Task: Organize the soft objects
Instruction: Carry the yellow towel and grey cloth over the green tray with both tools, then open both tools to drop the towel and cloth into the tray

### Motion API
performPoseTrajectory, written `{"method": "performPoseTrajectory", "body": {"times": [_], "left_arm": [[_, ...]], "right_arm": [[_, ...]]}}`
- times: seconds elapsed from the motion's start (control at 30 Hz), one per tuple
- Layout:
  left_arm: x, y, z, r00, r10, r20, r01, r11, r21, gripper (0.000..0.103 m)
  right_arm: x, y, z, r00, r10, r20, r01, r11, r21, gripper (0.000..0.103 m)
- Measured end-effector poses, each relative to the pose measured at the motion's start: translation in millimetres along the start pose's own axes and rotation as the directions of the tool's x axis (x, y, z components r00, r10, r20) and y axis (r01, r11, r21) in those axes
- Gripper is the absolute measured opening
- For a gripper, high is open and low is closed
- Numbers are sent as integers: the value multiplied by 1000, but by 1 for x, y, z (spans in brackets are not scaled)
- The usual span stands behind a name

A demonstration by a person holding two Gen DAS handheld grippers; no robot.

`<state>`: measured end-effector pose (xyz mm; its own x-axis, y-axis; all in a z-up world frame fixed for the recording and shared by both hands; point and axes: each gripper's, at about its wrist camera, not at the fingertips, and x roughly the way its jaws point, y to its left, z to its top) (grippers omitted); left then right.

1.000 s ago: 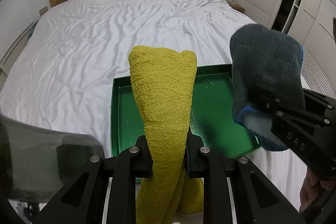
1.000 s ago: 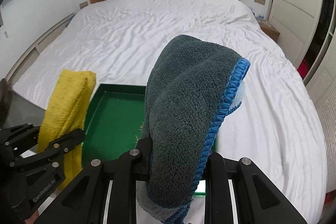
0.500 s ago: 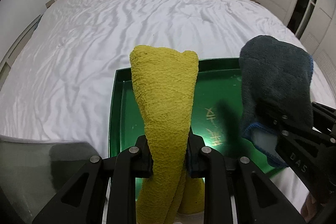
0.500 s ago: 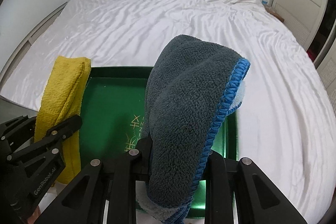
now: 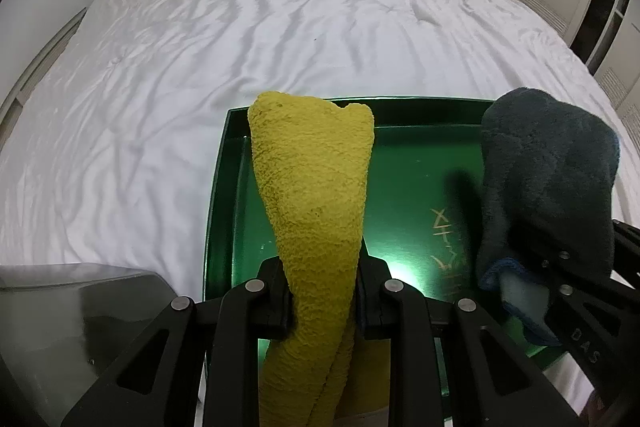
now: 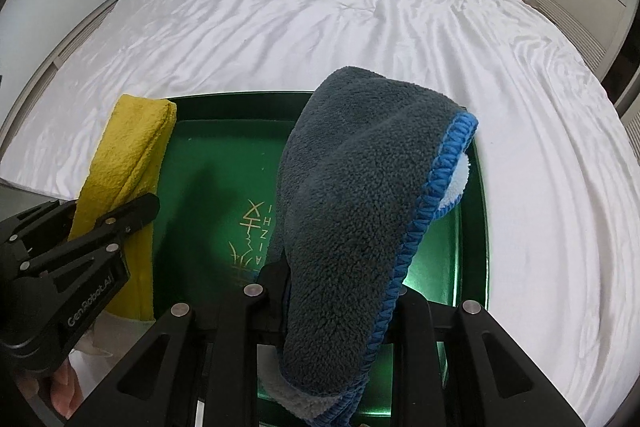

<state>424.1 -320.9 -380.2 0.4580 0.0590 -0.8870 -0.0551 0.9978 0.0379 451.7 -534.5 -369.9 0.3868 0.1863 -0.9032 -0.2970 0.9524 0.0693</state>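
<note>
The bed [image 5: 280, 27] lies under a white sheet, and the green tray [image 6: 208, 163] sits on its near edge. Over the tray's left side the left gripper [image 5: 322, 291] pinches the yellow cloth [image 5: 316, 195]; over its right side the right gripper [image 6: 338, 291] is clamped on the grey cloth [image 6: 352, 195]. Both cloths look light, limp and plush, likely to slump when let go; a pinch across the folded middle, as here, should keep the layers together. The right view shows the gold print on the tray floor and the grey cloth's blue hem; the left view shows the yellow cloth hanging below the fingers
</note>
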Motion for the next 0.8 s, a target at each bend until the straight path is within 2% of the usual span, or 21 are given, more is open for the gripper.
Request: {"method": "performPoseTrajectory", "body": {"times": [0.33, 0.53, 0.63, 0.7, 0.8], "left_arm": [[16, 10, 0, 999, 32, -30, -33, 999, -13, 20], [26, 12, -1, 998, 46, -49, -47, 999, -12, 26], [25, 10, -1, 997, 57, -43, -57, 998, -1, 29], [24, 11, -1, 998, 57, -39, -57, 998, 0, 33], [21, 10, -1, 998, 67, -23, -66, 998, 9, 34]], "right_arm": [[18, 5, 6, 1000, 5, -19, -6, 999, -41, 26], [28, -7, 10, 999, -26, -39, 26, 1000, -14, 35], [30, -10, 12, 998, -32, -52, 32, 999, -6, 52], [29, -13, 13, 998, -28, -50, 28, 1000, 5, 69], [25, -15, 13, 999, -25, -36, 26, 1000, 11, 81]]}}
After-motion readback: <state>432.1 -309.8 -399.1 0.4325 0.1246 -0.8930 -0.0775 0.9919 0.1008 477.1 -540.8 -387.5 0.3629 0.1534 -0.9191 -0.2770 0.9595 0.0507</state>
